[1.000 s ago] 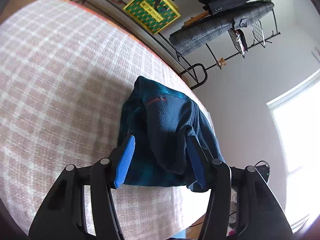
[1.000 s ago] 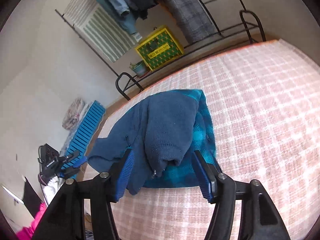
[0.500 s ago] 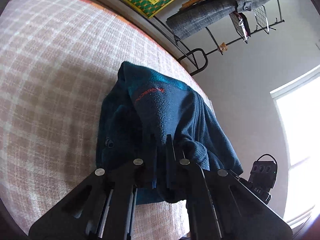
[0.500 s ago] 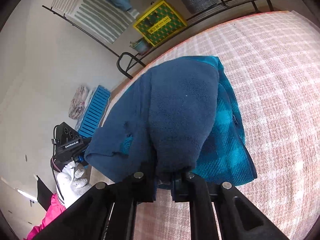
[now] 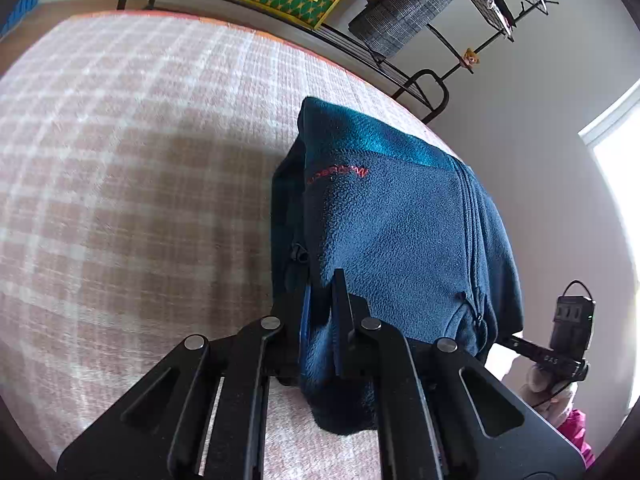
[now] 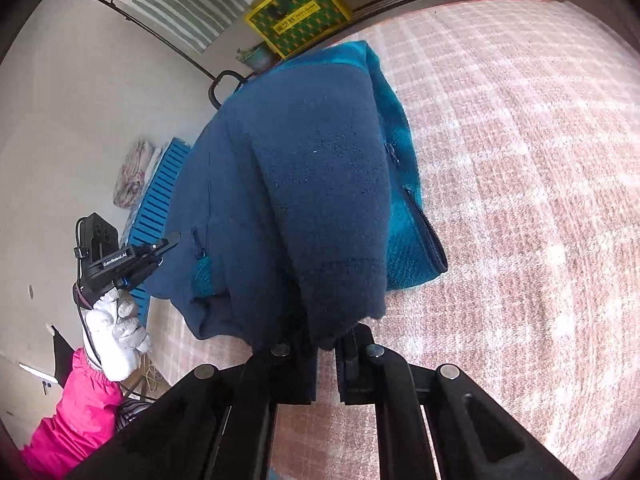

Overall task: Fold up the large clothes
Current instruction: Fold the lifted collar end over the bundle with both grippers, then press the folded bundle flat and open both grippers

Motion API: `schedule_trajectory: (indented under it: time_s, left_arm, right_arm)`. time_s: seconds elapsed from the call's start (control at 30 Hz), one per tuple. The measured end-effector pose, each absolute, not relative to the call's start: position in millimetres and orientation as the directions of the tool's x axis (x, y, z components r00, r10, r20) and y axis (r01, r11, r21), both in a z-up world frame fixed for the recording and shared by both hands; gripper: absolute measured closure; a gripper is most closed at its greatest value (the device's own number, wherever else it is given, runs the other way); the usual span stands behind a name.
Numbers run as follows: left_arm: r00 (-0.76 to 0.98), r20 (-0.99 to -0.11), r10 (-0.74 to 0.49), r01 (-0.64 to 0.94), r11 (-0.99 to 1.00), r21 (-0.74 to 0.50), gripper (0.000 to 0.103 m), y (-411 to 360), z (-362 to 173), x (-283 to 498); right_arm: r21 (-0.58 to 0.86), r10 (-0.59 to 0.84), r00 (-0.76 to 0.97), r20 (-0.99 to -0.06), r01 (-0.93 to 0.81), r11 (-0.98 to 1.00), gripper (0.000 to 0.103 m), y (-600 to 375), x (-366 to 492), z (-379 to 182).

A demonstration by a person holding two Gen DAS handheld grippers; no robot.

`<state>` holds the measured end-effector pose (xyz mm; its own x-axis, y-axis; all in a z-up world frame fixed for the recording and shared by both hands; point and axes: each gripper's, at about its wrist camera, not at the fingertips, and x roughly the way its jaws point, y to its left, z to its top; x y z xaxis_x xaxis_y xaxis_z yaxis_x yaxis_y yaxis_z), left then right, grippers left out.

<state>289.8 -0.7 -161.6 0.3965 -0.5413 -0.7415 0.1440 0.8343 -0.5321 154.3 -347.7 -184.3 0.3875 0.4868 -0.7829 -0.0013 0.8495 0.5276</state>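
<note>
— Where do we find the garment?
— We record the blue fleece jacket (image 5: 404,236) lying bunched on the checked blanket (image 5: 132,168), near its edge.
— And each hand-held gripper?
— The left hand-held gripper (image 5: 320,300) pinches a near fold, its jaws easing apart. The right hand-held gripper (image 6: 326,344) is clamped on the sleeve cuff (image 6: 340,300).

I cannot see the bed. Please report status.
Left gripper jaws opening, right gripper shut, both on dark blue fleece jacket. Nothing in the way.
</note>
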Motion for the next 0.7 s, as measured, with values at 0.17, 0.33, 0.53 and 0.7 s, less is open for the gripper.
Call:
schedule_trajectory:
  time_s: [0.17, 0.33, 0.53, 0.7]
  left_arm:
    - [0.497, -0.699, -0.514, 0.189, 0.850, -0.491, 0.092, 3.7, -110.2, 280.6]
    - [0.546, -0.637, -0.543, 0.307, 0.838, -0.452, 0.092, -39.8, -66.3, 294.3]
    - [0.492, -0.634, -0.596, 0.337, 0.802, -0.493, 0.092, -102.7, -64.7, 349.3]
    - [0.426, -0.678, -0.599, 0.334, 0.801, -0.497, 0.092, -133.4, -94.6, 387.5]
  right_arm:
    - [0.427, 0.386, 0.460, -0.800, -0.017, 0.904, 0.068, -366.2, 144.7, -141.3]
    - [0.310, 0.319, 0.635, -0.704, -0.130, 0.942, 0.069, -351.4, 164.7, -82.3]
    - [0.308, 0.382, 0.646, -0.661, -0.230, 0.923, 0.076, -297.7, 234.8, -68.0]
    - [0.277, 0.377, 0.581, -0.722, -0.257, 0.926, 0.078, -262.1, 291.3, -97.1]
